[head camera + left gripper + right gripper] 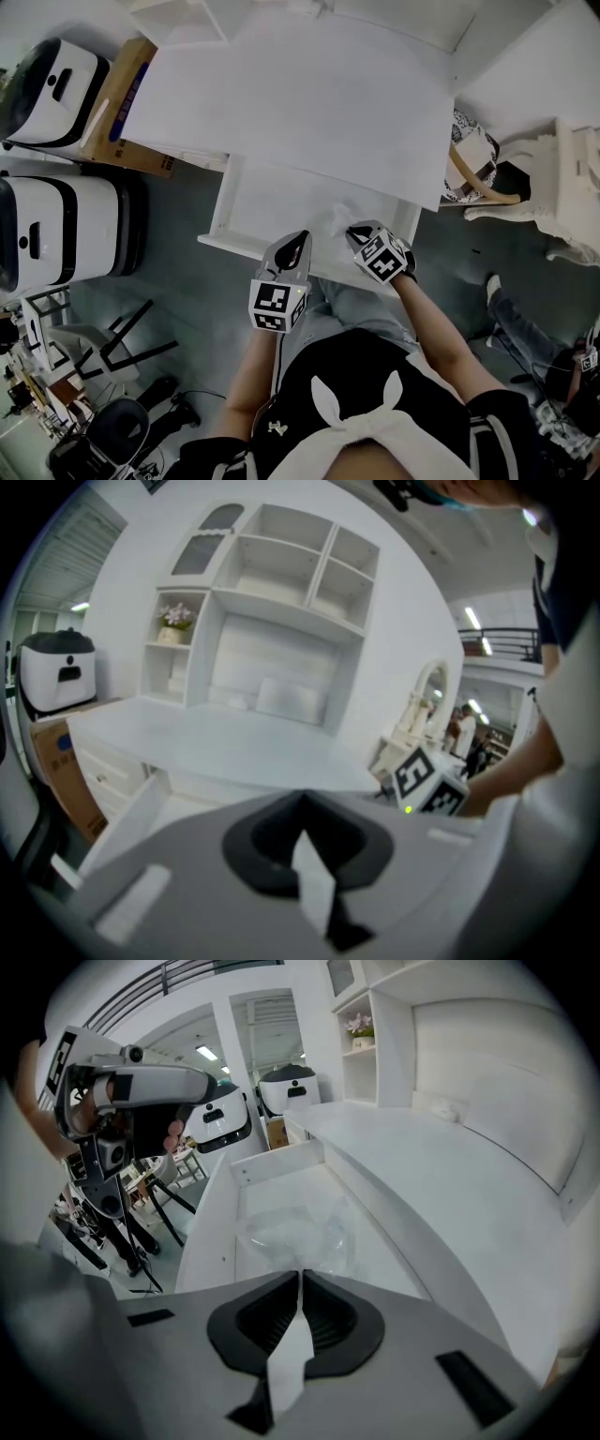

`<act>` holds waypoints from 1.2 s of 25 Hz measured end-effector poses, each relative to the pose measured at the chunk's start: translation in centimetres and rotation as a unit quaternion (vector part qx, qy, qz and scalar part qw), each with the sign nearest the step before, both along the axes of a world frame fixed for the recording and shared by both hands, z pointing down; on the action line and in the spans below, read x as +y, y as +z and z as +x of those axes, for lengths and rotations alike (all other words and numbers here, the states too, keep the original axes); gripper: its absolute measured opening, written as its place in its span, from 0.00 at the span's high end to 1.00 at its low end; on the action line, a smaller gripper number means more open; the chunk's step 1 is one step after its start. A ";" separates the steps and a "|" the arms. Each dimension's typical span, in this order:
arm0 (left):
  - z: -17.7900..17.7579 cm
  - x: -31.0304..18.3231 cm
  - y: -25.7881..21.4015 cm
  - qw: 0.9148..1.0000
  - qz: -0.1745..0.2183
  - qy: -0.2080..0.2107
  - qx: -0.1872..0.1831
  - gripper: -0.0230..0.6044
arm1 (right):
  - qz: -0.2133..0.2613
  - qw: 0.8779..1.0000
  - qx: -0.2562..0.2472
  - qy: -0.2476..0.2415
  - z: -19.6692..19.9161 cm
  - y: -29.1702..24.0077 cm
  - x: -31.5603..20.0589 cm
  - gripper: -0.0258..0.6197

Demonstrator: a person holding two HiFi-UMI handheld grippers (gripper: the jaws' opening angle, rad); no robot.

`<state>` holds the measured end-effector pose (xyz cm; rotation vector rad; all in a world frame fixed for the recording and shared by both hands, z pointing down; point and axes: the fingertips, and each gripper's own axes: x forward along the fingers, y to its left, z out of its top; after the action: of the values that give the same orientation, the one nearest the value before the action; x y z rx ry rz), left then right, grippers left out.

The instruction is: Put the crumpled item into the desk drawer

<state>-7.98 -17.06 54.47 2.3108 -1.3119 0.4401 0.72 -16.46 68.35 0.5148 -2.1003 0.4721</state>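
Note:
The crumpled item is a clear plastic wad (pixel 295 1232) lying inside the open white desk drawer (pixel 202 1241). From the head view it is a pale lump (pixel 336 220) near the drawer's right end, above the drawer's front panel (pixel 253 246). My right gripper (pixel 300 1274) has its jaws together on the wad's near edge, just over the drawer (pixel 354 230). My left gripper (pixel 298 236) hovers beside it over the drawer's front, jaws shut with nothing between them (pixel 302 797). The left gripper view also shows the drawer's side wall (pixel 131 813) and the right gripper's marker cube (pixel 427 780).
The white desk top (pixel 300 103) carries a shelf hutch (pixel 272 574) with a flower vase (pixel 173 621). Two white machines (pixel 52 89) (pixel 56 230) and a cardboard box (pixel 127 103) stand left. A black chair (pixel 112 347) is near left; a white chair (pixel 562 187) and a patterned bag (pixel 469 159) are right.

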 end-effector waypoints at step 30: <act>0.7 0.7 2.9 0.999 -0.040 0.012 -0.009 0.96 | -0.043 0.998 0.048 -0.022 -0.8 7.0 0.5 0.94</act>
<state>-7.31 -16.39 57.39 2.2639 -1.2520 0.5130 -0.10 -15.95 75.34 0.4330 -1.9859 0.5012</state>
